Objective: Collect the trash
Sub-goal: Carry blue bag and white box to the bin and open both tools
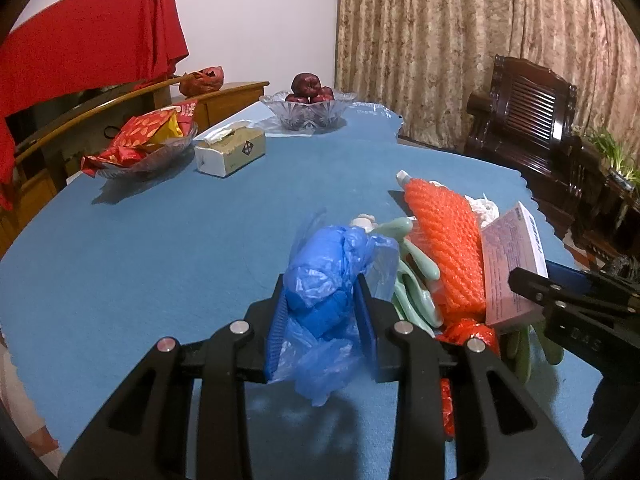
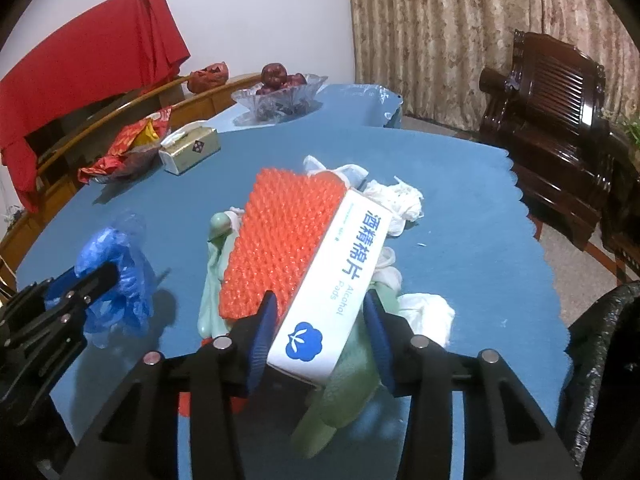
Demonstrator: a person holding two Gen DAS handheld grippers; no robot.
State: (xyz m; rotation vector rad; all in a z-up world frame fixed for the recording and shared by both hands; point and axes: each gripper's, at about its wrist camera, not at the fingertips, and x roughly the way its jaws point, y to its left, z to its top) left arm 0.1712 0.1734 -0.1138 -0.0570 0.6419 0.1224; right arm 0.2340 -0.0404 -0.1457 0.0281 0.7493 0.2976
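Several pieces of trash heaped at the near right of the blue tabletop (image 2: pixel 460 184): orange foam netting (image 2: pixel 280 236), knobbly and flattened; a white alcohol-pad box (image 2: pixel 332 288) with blue lettering and a blue cotton-flower mark, lying slantwise along the right edge of the netting; pale green gloves (image 2: pixel 212 280), limp, spread beneath both; crumpled white tissue (image 2: pixel 400 200) just beyond and to the right of the box; a scrap of red wrapper (image 1: pixel 468 332) at the near edge of the heap. To the left of the heap, a wad of thin blue plastic (image 1: pixel 328 288), crinkled and translucent, a loose tail hanging below.

Left tool (image 1: pixel 322 312): jaws narrowly parted, pads pressed on either side of the blue plastic wad, wad raised clear of the tabletop with its shadow beneath.

Right tool (image 2: pixel 320 332): jaws partly open, set astride the near end of the alcohol-pad box; left pad against the side of the box, right pad beside it with green glove material between; full contact on the right side not discernible.

At the near right edge, past the tabletop, a bin lined with a black bag (image 2: pixel 600 360).

At the far left, a tissue box (image 1: pixel 230 152), a glass dish of red snack packets (image 1: pixel 140 148) and a glass fruit bowl (image 1: pixel 308 108), well apart from the heap.
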